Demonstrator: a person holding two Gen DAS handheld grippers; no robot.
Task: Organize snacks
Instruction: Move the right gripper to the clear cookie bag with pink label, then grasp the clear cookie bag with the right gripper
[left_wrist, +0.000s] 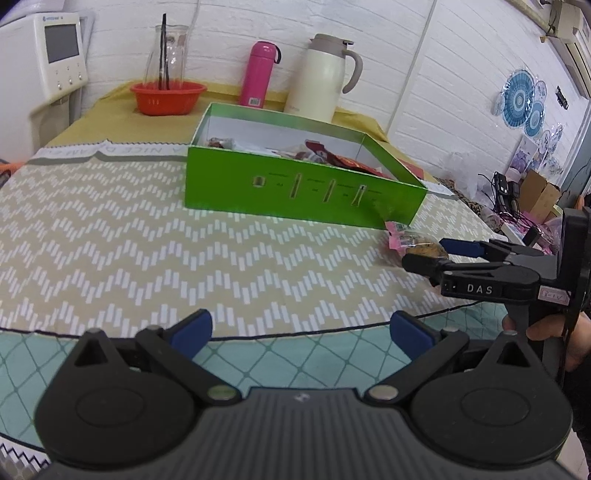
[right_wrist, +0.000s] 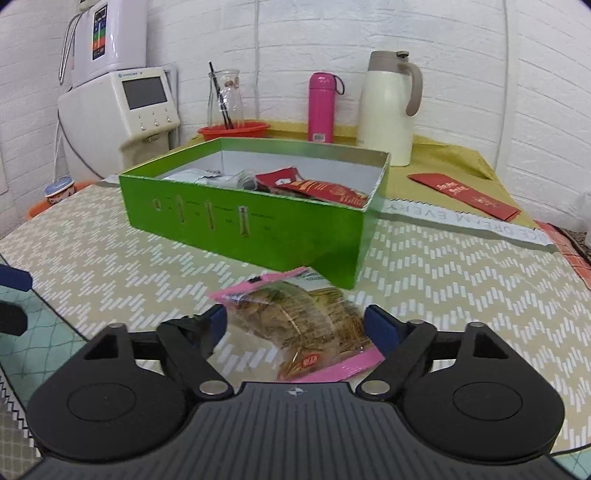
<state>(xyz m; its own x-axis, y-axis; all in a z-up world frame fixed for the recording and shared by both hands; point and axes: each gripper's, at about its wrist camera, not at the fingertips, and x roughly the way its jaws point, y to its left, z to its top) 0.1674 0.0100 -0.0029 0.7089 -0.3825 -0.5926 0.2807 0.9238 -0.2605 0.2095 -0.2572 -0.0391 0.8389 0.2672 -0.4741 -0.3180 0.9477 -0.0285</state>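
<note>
Bare tablecloth (left_wrist: 110, 240) wide before the green box (left_wrist: 295, 192) (open-topped), its near wall barring low passage.

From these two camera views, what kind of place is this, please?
Probably a home dining or kitchen corner: a cloth-covered table against a white wall holds a thermos jug, a pink flask, and a water dispenser stands beside it.

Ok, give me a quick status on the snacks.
Left gripper open, empty. Right gripper open around the pink snack packet, not clamped. Green box just ahead, lid off. Path clear.
</note>
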